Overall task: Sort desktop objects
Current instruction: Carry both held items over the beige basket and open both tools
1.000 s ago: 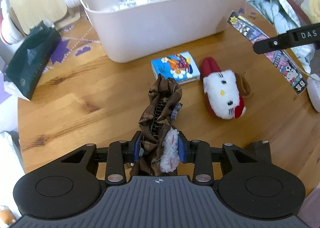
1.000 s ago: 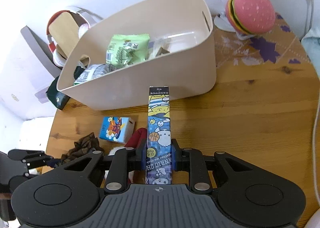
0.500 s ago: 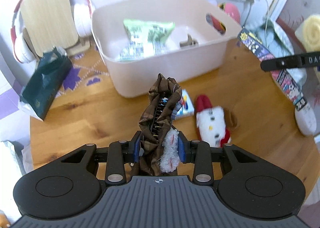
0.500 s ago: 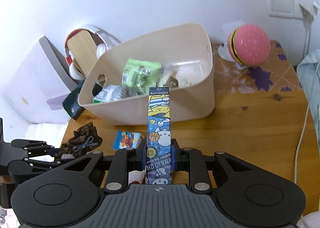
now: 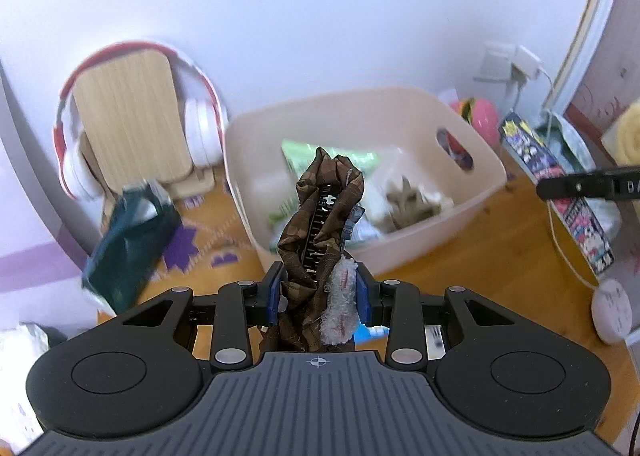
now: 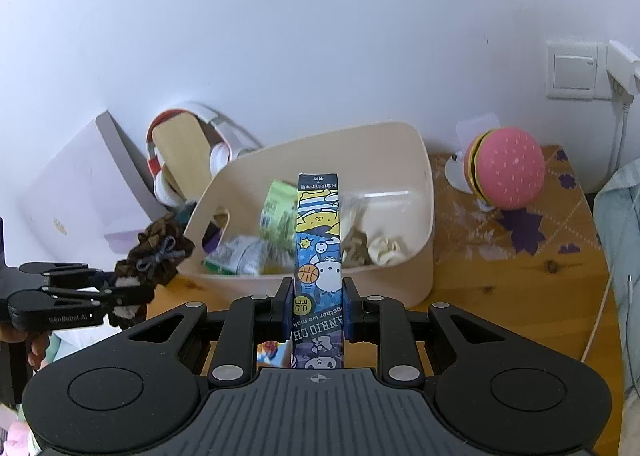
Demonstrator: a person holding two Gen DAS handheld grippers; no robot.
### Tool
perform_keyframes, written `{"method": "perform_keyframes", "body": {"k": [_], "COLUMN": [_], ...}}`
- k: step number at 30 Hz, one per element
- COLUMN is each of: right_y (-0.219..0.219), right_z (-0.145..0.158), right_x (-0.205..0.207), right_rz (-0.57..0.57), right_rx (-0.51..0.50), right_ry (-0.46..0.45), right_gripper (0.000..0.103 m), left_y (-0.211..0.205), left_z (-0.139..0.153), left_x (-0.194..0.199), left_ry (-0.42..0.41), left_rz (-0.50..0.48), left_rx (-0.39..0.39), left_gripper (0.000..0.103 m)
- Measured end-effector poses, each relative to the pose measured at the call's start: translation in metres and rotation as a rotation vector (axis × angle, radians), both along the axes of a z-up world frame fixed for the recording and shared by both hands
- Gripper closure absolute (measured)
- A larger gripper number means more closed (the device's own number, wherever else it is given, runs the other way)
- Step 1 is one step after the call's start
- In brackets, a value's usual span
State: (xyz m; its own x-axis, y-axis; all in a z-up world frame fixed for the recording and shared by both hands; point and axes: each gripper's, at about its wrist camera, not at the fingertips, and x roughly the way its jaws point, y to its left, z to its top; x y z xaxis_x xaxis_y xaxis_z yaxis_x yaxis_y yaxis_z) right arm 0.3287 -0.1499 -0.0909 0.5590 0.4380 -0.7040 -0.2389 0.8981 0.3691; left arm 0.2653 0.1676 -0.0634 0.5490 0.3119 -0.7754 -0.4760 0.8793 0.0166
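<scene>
My left gripper (image 5: 318, 294) is shut on a brown plaid hair clip (image 5: 324, 215) and holds it in the air in front of the beige bin (image 5: 400, 252). It also shows from the side in the right wrist view (image 6: 132, 288), left of the bin (image 6: 416, 280). My right gripper (image 6: 318, 308) is shut on a long blue cartoon pen box (image 6: 319, 240), held raised before the bin. That box shows at the right in the left wrist view (image 5: 560, 191). The bin holds a green snack packet (image 6: 280, 211) and several small items.
Red and white headphones on a wooden stand (image 5: 132, 123) are behind the bin on the left, with a dark green bag (image 5: 128, 248) beside them. A pink burger toy (image 6: 508, 171) stands at the right by the wall. A small colourful box (image 6: 272, 352) lies on the wooden table (image 6: 520, 284).
Both grippers have risen well above the table with their loads and tilted up toward the bin. The plush toy and small box have dropped out of the left view.
</scene>
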Motion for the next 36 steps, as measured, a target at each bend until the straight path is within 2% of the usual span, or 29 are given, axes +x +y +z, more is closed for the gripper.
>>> {"method": "perform_keyframes", "body": {"k": [8,17,26,31,35,36], "right_y": [-0.002,0.004,0.016,0.024,0.026,0.027], "right_z": [0.009,0.008,-0.019,-0.041,-0.052,-0.053], "right_x": [0.03,0.074,0.113,0.127,0.133,0.135], "right_rz": [-0.045,-0.093,-0.144,-0.163,-0.166,-0.162], "right_rx": [0.023,0.049,0.041,0.001,-0.016,-0.019], "right_ry": [-0.034,-0.051,0.0,0.029,0.041,0.046], "right_gripper": [0.082,0.082,0.082,0.082,0.082,0.081], "left_y": [0.017,0.024,0.026,0.029,0.03,0.029], "left_z": [0.011,0.001,-0.025,-0.043,-0.049,-0.05], "left_x": [0.037,0.087,0.121,0.125,0.124,0.124], "left_ry": [-0.05,-0.053,0.006,0.053,0.052,0.052], "left_rz": [0.033,0.025,0.011,0.04,0.059,0.057], "left_rx": [0.02,0.026,0.038,0.04,0.047,0.046], "left_gripper": [0.067,0.067,0.067,0.066,0.065,0.061]}}
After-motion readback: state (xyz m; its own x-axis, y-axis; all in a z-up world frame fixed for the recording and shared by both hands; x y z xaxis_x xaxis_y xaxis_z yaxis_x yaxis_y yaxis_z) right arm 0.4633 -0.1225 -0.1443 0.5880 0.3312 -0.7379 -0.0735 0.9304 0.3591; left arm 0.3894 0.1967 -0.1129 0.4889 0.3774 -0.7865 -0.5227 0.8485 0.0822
